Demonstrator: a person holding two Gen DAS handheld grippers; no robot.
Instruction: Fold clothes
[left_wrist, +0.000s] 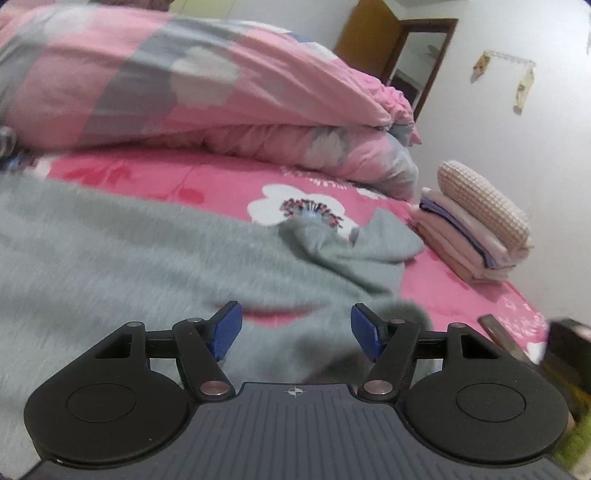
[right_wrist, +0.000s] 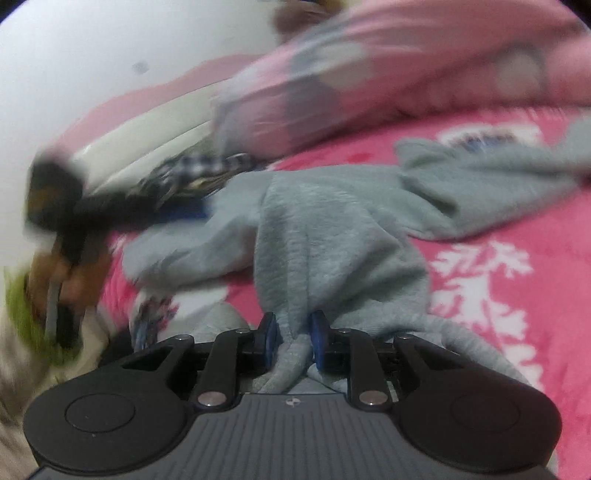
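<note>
Bed (left_wrist: 229, 181), pink floral sheet: bears pink-grey quilt (left_wrist: 184, 74). Grey fleece garment (right_wrist: 332, 229): spread rumpled across the sheet. Folded stack of clothes (left_wrist: 476, 236): near bed's far corner, well apart. Right gripper (right_wrist: 293, 338): clenched on a garment fold. Left gripper (left_wrist: 295, 328): released, over the garment. No legible writing.

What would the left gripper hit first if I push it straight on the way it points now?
Most likely the grey garment: the left gripper stands open just above it, angled down at the fabric, with nothing between. The pink sheet lies beyond. Depth is hard to judge in this blurred fisheye view.
</note>
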